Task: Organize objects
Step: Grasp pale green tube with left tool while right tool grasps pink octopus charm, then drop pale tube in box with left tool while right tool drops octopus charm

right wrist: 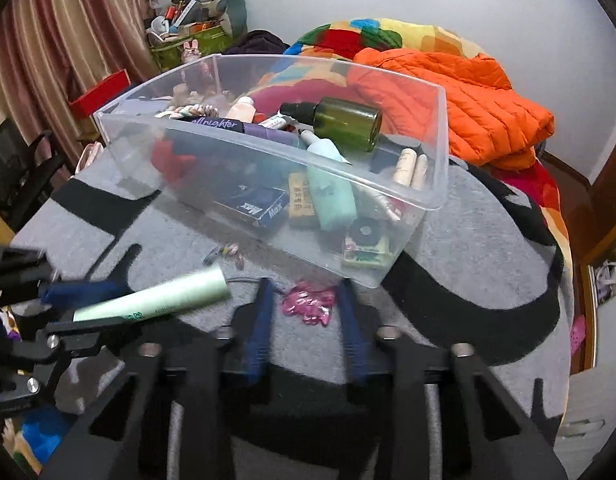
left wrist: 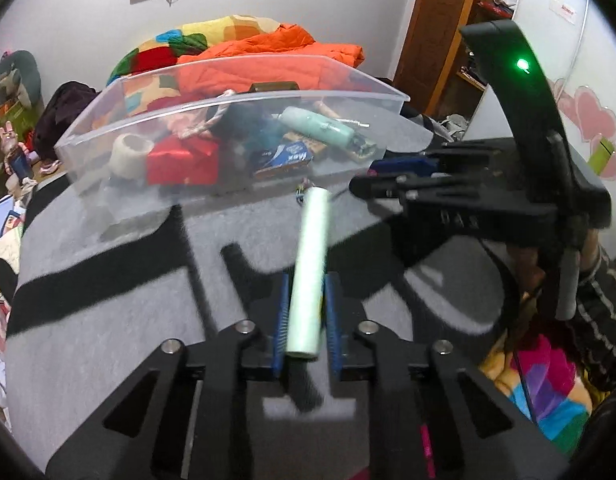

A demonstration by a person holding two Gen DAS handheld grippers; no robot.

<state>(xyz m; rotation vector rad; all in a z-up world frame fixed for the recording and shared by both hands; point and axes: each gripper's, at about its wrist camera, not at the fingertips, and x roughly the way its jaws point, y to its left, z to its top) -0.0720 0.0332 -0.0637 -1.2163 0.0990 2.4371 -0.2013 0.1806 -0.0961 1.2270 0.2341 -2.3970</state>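
Fingers [left wrist: 281, 316] of the left gripper [left wrist: 305, 292], blue-padded, are clamped on the lower end of a pale green roll of thin plastic bags [left wrist: 310, 268], while those of the right gripper [right wrist: 305, 312] stand a little apart with nothing pressed between them, straddling a small pink foil-wrapped cluster [right wrist: 308, 304] on the grey blanket [right wrist: 448, 248].

Biggest thing here is the clear plastic storage bin [right wrist: 438, 148], already heaped with bottles and boxes, a dark green round bottle [right wrist: 346, 122] riding high on the pile. Anything dropped in hard could, I'd judge, send that bottle rolling over the low rim.

Next, the roll: it sticks out well past the fingers, tilted toward the bin and lifted off the blanket, so it looks held near one end only. A quick swing might let it pivot or slip, and its free end could knock the near wall of the bin.

Both grippers sit close together, the right one just beside the tip of the roll; a careless move may make them collide.

Smallest, the pink cluster looks crinkly and loose. Closing on it off-centre could scatter pieces, and a few tiny trinkets [right wrist: 227, 252] lying nearby might get pinched up by mistake.
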